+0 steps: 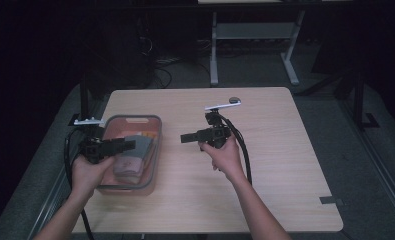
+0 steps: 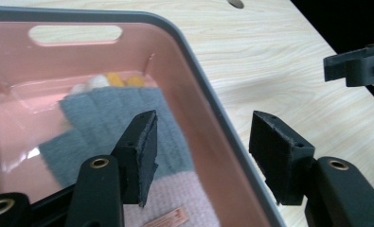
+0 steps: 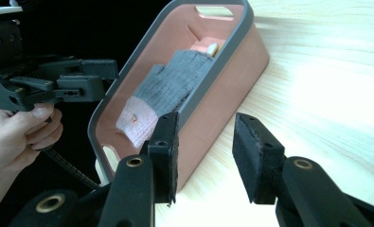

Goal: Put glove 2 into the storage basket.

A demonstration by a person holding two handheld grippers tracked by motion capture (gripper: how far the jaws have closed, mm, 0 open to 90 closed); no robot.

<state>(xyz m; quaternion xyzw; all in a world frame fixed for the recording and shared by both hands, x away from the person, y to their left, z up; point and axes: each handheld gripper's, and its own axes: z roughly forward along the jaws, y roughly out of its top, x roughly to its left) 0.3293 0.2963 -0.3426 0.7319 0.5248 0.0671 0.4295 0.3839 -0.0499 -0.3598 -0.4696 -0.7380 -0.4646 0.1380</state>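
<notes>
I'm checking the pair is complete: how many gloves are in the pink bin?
1 for certain: a grey glove with a pink cuff lies along the pink bin. Yellow and white bits past its fingertips could belong to another, mostly hidden.

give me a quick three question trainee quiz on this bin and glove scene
1. True or false: the grey glove lies inside the pink bin.
2. What is between the jaws of the right gripper? A) the glove B) nothing C) the bin's rim
3. Over what does the left gripper hover?

Key: 1 true. 2 B, the jaws stand open over the table, beside the bin. 3 Over the bin, jaws open, holding nothing.
</notes>
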